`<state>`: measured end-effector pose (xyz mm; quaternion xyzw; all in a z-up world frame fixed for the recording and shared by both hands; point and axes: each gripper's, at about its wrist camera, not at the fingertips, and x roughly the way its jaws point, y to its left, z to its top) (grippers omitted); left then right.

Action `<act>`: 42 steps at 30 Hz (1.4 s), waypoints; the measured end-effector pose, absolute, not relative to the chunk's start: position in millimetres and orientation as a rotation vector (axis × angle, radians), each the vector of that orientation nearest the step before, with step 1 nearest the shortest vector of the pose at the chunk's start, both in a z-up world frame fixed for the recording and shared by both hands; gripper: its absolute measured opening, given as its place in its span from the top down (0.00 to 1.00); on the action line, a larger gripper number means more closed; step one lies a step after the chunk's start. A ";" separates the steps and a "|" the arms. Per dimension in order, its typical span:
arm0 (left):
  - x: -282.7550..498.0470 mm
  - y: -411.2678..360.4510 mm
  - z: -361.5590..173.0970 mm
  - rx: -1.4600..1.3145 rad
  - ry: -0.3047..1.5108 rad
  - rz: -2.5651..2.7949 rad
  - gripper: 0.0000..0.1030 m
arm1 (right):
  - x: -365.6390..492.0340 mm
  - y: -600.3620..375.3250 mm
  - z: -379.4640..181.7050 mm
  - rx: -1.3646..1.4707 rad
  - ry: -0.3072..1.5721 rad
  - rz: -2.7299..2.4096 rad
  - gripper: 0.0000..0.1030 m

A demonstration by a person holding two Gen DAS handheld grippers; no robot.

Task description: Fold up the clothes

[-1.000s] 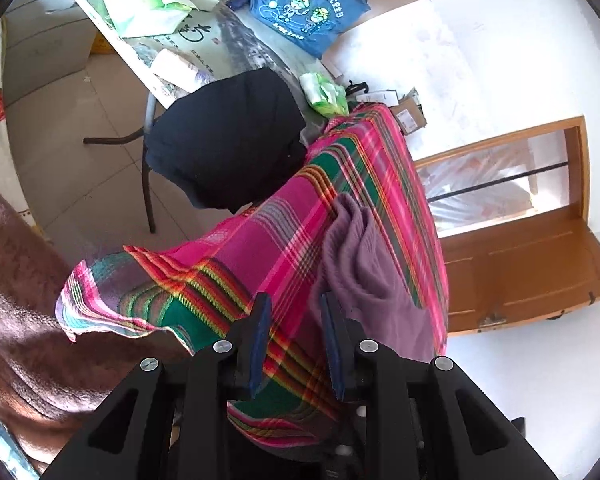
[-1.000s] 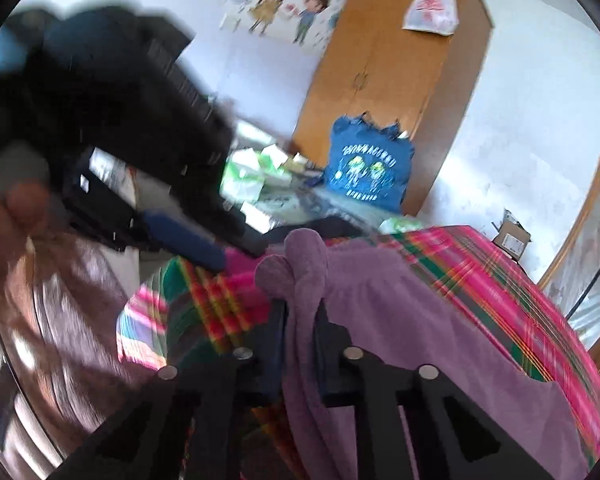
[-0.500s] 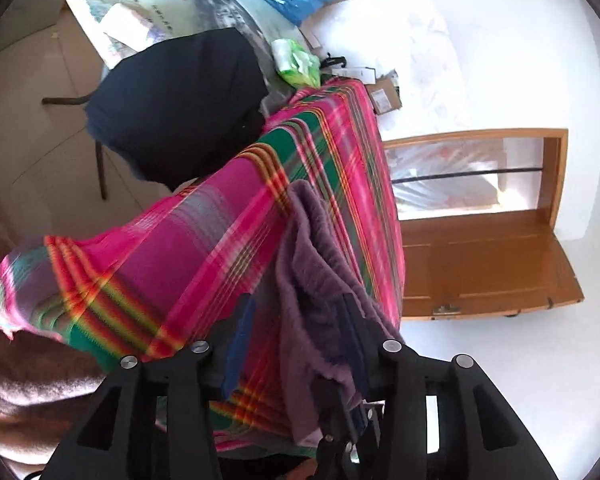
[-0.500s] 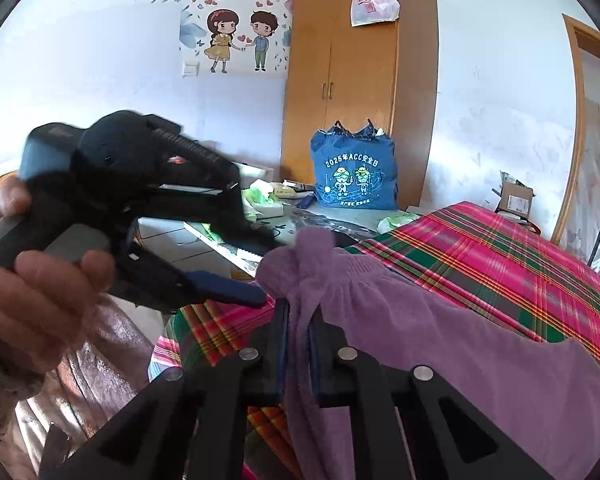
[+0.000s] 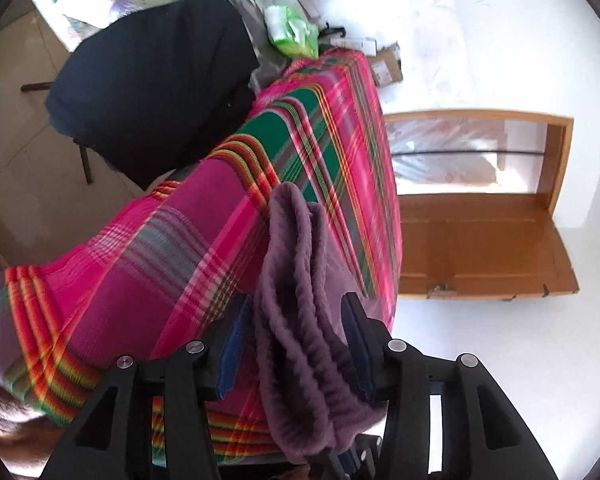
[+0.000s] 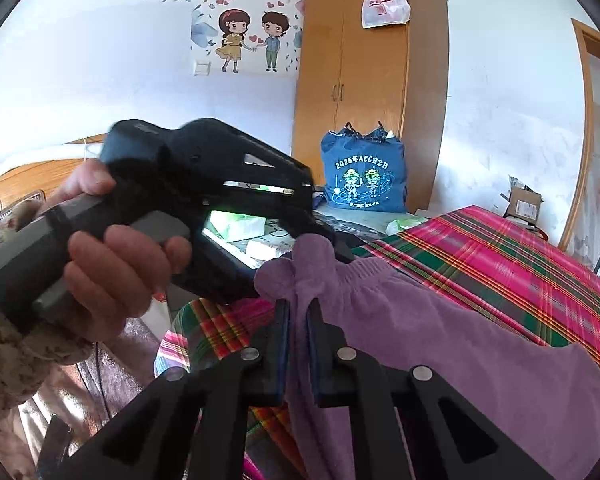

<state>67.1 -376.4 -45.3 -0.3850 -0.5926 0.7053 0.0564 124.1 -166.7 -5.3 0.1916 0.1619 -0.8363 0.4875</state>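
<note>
A purple garment [image 6: 440, 340] with an elastic waistband lies on a pink, green and red plaid cloth [image 6: 520, 256]. My right gripper [image 6: 298, 306] is shut on a bunched corner of the waistband and holds it up. My left gripper [image 6: 296, 258], held by a person's hand [image 6: 112, 276], reaches that same corner from the left. In the left wrist view the left gripper [image 5: 296, 300] is open, its fingers wide apart. The gathered purple garment [image 5: 296, 240] hangs between them over the plaid cloth [image 5: 180, 260].
A black garment [image 5: 152, 76] drapes over something beyond the plaid cloth, and a green-white packet [image 5: 290, 30] lies near it. A blue bag [image 6: 362, 178] stands before a wooden wardrobe [image 6: 372, 80]. A cardboard box [image 6: 522, 204] and a wooden door [image 5: 480, 248] are on the right.
My left gripper has opened wider and moved over the purple garment's waistband, which now sits between its fingers. My right gripper has stayed shut on the corner, lifting slightly.
</note>
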 end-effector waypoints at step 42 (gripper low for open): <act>15.4 -378.2 -37.0 -1.299 -1.584 2.218 0.84 | 117.3 -197.5 -34.9 0.601 0.495 -1.947 0.95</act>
